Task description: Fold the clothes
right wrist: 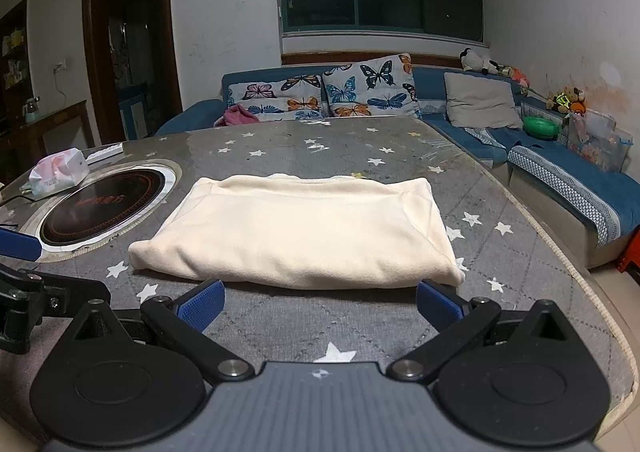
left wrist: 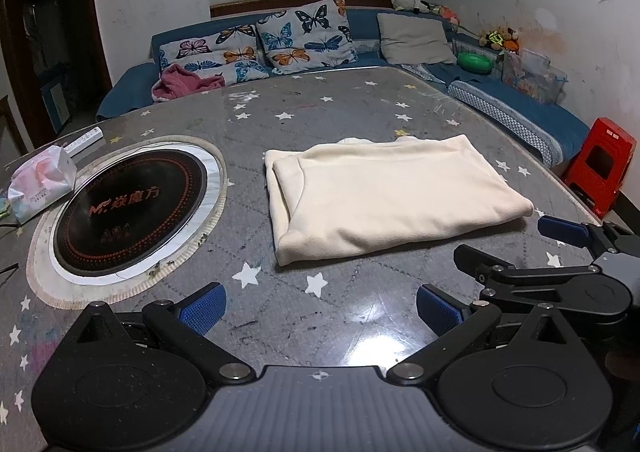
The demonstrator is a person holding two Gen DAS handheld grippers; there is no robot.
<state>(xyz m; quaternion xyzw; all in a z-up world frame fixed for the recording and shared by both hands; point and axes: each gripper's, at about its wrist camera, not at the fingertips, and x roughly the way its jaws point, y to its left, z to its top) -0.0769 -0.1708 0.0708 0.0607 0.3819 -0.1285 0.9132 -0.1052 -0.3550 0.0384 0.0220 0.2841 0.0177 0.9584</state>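
Observation:
A cream garment (left wrist: 384,192) lies folded into a flat rectangle on the grey star-patterned table (left wrist: 304,108). It also shows in the right wrist view (right wrist: 304,228), straight ahead. My left gripper (left wrist: 320,308) is open and empty, held over the table short of the garment's near left corner. My right gripper (right wrist: 320,306) is open and empty, its blue fingertips (right wrist: 202,308) close to the garment's near edge. The right gripper also shows at the right edge of the left wrist view (left wrist: 512,248).
A round black induction cooktop (left wrist: 128,208) is set into the table left of the garment. A tissue pack (left wrist: 40,180) and a white remote (left wrist: 86,140) lie at the far left. A blue sofa (left wrist: 360,32) with pillows stands behind; a red stool (left wrist: 600,168) is at right.

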